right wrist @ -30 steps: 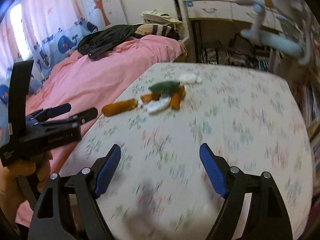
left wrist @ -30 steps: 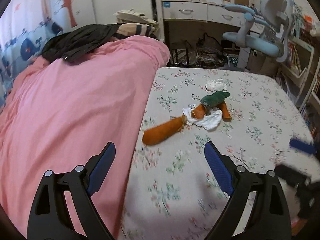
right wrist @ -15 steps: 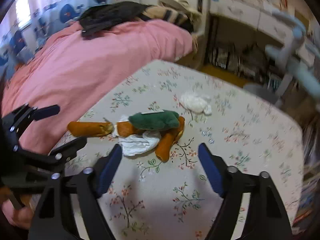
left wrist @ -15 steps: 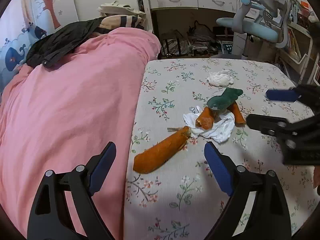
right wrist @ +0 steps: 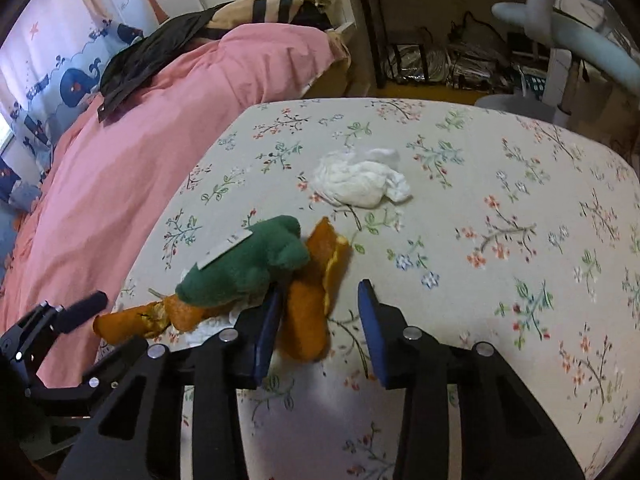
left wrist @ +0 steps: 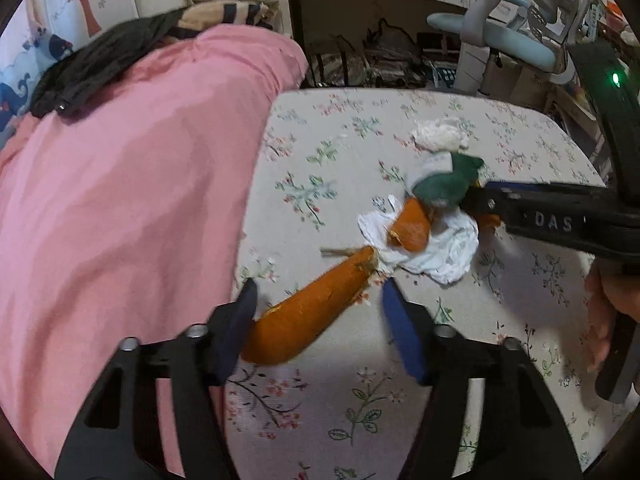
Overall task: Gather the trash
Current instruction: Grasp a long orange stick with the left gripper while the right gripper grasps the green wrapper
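Both tools have closed in on the litter since a second ago, when they hung well back over the flowered table point(left wrist: 520, 132) beside the pink bed cover point(left wrist: 132, 184). Now the left tool point(left wrist: 316, 308) straddles the long orange peel point(left wrist: 308, 312), its jaws narrowed but not yet clamped; one finger looks to be touching the peel's near end. The right tool point(right wrist: 318, 312) stands likewise part-open around a second orange peel point(right wrist: 312, 300), its left finger just beside it. That puts two pickups at the point of closing, I judge, with nothing lifted so far. A green plush toy point(right wrist: 244, 268) lies across the peels and a flat white tissue point(left wrist: 436, 252); it is hardly trash and may get dragged along. A crumpled tissue point(right wrist: 360, 184) waits farther off, untouched. Raised letters "DAS" show on the right tool's arm in the left view; the toy's white tag is too blurred to read.
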Demonstrator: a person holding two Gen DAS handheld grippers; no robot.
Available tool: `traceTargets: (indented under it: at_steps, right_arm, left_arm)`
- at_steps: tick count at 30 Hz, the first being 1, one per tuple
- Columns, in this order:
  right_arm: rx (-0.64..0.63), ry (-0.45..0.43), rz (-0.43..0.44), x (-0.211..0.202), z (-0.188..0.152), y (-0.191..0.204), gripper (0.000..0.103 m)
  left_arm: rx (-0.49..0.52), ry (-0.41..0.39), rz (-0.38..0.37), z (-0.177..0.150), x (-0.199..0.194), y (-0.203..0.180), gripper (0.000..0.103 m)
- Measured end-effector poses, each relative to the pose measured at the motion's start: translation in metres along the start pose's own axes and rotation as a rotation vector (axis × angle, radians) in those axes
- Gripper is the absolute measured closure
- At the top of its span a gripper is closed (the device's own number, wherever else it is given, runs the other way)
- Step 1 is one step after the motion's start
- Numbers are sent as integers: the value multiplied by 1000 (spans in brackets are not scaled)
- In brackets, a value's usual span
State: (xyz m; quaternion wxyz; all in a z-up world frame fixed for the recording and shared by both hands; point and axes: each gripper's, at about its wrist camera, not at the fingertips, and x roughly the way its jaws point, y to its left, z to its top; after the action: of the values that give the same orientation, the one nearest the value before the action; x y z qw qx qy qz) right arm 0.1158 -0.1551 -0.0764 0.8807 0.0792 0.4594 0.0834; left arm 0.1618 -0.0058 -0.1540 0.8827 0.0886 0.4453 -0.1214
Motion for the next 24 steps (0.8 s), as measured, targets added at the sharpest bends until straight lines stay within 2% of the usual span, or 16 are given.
traceTargets:
  at_steps: [1,3,4,6,13,19,21,23,24]
  right_arm:
    - [-22,4,-9,0,-1,3,74]
    - [-68,9,-33,1,-2,6,82]
    - [-79,13,-35,0,-4,6,83]
    - [-77,22,-29,-4,-8,3,84]
    - [-15,28,2,-35,-47,-24,85]
    - [-14,39,-15,-57,-75,-31,84]
    - [-13,40,-37,-61,-76,-31,82]
    - [-30,-3,-48,-69,-73,-27,68]
    - [-43,-24,-47,-72,-70,-23,53]
  left_arm:
    - [6,16,-10,-1,2,-2,64]
    - [23,32,-30,-1,3,-7,73]
    - [26,37,-41,-2,3,-8,80]
    - [17,49,-72,-3,0,-9,85]
    - [-63,80,-172,-16,-13,2,86]
    - [-62,102,-167,-42,-27,-6,86]
    - [-58,105,-164,-49,-33,-9,86]
    - [-54,106,-158,-55,-41,-11,86]
    - [-49,107,-153,-56,-43,-12,86]
